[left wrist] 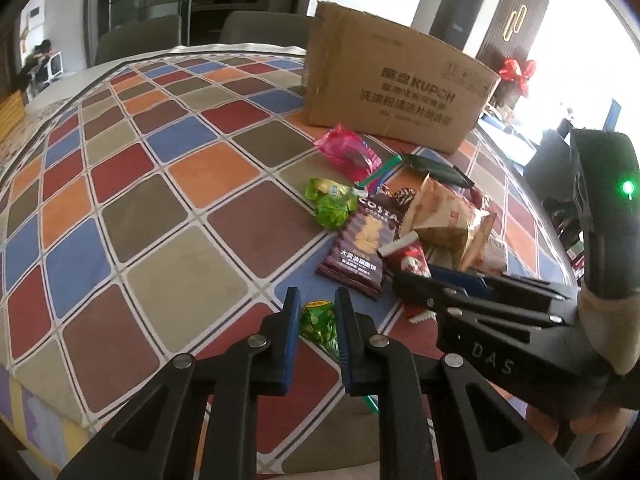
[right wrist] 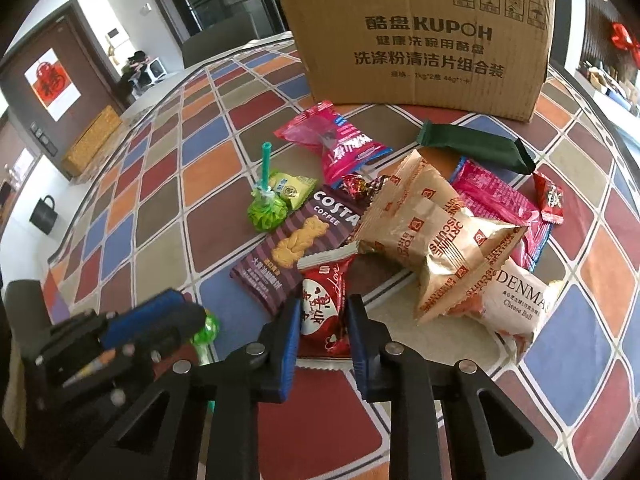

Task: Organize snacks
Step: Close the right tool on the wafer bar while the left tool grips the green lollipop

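Observation:
A heap of snacks lies on the checked tablecloth [left wrist: 160, 208] before a cardboard box [left wrist: 392, 88], also in the right wrist view [right wrist: 420, 32]. My left gripper [left wrist: 318, 320] is closed around a green lollipop [left wrist: 318, 322], its fingers against the wrapper; it shows in the right wrist view [right wrist: 206, 330] too. My right gripper [right wrist: 324, 320] is closed around a red packet [right wrist: 322, 304], which also appears in the left wrist view [left wrist: 412, 260]. Beside it lie a purple Costa biscuit pack [right wrist: 296, 240], gold biscuit packs [right wrist: 432, 240] and a white Denmark cheese ball pack [right wrist: 516, 304].
Further back lie a pink packet [right wrist: 340, 140], a dark green bar [right wrist: 476, 144], a second green lollipop [right wrist: 266, 208] and a yellow-green packet [right wrist: 292, 188]. Chairs [left wrist: 136, 40] stand beyond the table's far edge. The right gripper's body [left wrist: 500, 320] sits close to my left one.

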The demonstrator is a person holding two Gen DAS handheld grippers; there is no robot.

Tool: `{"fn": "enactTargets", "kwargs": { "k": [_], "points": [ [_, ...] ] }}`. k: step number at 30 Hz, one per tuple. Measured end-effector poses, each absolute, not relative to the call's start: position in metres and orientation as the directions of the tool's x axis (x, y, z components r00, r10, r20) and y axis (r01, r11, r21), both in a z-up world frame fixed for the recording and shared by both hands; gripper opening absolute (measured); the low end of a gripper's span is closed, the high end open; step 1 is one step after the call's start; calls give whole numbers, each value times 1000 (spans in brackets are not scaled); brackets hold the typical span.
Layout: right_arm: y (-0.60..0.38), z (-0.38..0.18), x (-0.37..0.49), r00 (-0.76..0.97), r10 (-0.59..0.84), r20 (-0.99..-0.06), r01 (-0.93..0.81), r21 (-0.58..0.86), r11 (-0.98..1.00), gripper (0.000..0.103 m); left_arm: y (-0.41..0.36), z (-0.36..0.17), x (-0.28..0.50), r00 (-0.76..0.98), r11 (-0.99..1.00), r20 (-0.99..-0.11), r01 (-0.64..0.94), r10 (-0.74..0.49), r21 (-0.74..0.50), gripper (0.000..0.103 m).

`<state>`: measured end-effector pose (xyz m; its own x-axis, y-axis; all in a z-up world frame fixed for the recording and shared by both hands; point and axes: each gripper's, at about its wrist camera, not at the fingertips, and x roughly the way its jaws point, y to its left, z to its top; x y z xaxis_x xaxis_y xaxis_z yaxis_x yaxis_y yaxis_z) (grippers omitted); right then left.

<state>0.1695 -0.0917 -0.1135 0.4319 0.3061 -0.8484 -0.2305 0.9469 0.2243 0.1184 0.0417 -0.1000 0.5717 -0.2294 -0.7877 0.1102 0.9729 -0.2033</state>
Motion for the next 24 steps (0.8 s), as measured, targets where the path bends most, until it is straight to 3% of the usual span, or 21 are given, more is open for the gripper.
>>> {"fn": "enactTargets", "kwargs": {
  "k": [24],
  "points": [
    [-117,-43,158,596,347,-724,-267,229,936,24,16,-19,125,730,972,-643,182,-233,-145,18]
  ]
}}
